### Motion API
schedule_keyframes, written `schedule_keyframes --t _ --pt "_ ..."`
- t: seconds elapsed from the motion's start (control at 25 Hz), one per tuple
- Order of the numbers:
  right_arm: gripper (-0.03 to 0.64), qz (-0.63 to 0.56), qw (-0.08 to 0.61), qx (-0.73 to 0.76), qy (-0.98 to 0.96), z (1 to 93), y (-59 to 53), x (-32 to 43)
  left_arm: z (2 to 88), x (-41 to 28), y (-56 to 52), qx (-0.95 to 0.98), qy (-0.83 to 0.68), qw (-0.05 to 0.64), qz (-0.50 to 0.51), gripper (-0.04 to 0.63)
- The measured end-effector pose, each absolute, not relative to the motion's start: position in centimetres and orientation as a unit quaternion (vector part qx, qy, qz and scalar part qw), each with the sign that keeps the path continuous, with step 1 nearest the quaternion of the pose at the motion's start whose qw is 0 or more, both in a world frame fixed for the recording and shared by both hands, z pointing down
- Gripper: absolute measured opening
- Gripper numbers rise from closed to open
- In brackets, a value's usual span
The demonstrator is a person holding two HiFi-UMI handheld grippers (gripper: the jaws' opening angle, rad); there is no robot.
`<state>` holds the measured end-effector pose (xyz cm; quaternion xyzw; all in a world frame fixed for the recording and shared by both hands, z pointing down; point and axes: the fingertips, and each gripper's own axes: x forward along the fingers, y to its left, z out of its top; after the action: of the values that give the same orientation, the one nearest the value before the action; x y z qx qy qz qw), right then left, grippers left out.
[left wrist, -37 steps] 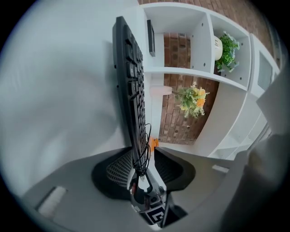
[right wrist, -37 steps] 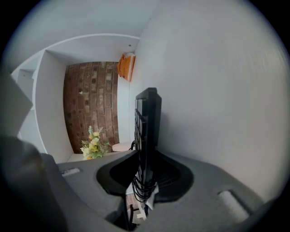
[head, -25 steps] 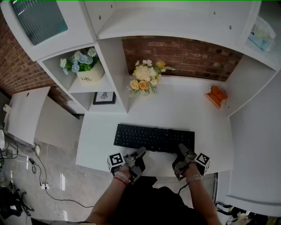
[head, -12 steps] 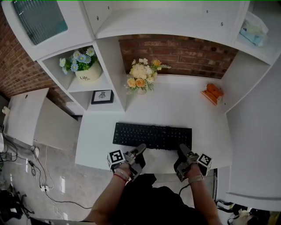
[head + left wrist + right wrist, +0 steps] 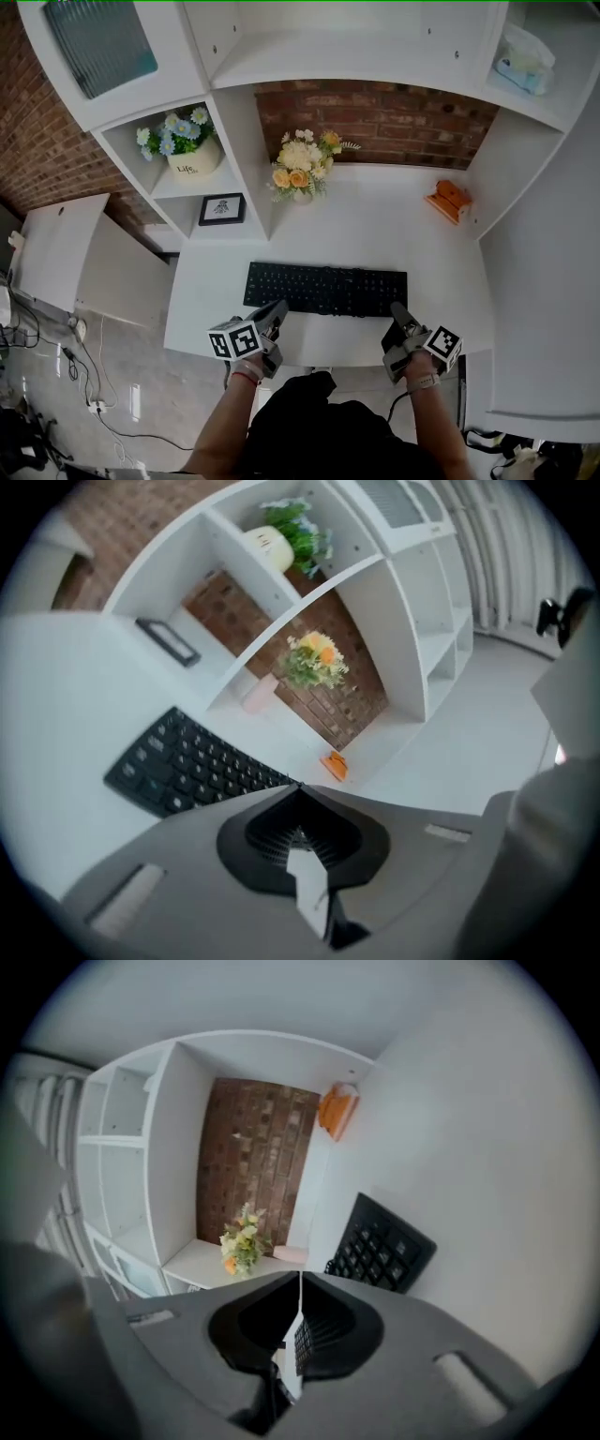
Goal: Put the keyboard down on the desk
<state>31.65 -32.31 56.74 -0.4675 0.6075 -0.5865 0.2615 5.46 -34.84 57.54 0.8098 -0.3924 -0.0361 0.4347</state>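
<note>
Now the keyboard lies flat on the white counter, black and long. Its long side runs along the counter's front edge, and it sits in the near half of the surface. Neither of my tools holds it.

My left gripper is at the keyboard's near left corner. Its jaws have just been closing and now meet tip to tip with nothing between them. In the left gripper view the keys lie beyond the tips, off to one side, and the whole view is rolled over.

My right gripper is at the near right corner. Its jaws have also just been closing and stand together, with only a hairline slit between them and nothing caught in it. Its own view shows the end of the keyboard just past the tips, apart from them.

Further back on the counter, a bunch of yellow and cream flowers stands against the brick wall. An orange object sits near the right-hand corner, well apart from the keyboard.

On the shelves to the left I see a white pot of blue and white flowers, with a small framed picture below it.
</note>
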Motion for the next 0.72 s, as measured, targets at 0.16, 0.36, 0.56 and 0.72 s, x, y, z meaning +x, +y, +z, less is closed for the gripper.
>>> schedule_keyframes --t 0.16,0.36,0.56,0.72 --pt "-0.002 -0.458 0.197 -0.501 0.707 53.7 -32.8 32.8 55.1 3.1 -35.6 0.837 -0.449 0.314 -0.004 -0.002" --pt "-0.001 -0.221 -0.017 -0.564 0.796 50.9 -31.9 33.3 51.6 0.8 -35.6 0.838 -0.505 0.208 -0.008 -0.002" --pt "-0.002 -0.105 -0.044 -0.568 0.815 47.8 -30.5 32.7 48.3 -0.2 -34.7 0.833 -0.538 0.125 -0.023 -0.002" --pt "0.000 -0.090 -0.026 -0.573 0.814 46.6 -29.1 32.6 47.1 -0.4 -33.8 0.833 -0.540 0.118 -0.035 -0.001"
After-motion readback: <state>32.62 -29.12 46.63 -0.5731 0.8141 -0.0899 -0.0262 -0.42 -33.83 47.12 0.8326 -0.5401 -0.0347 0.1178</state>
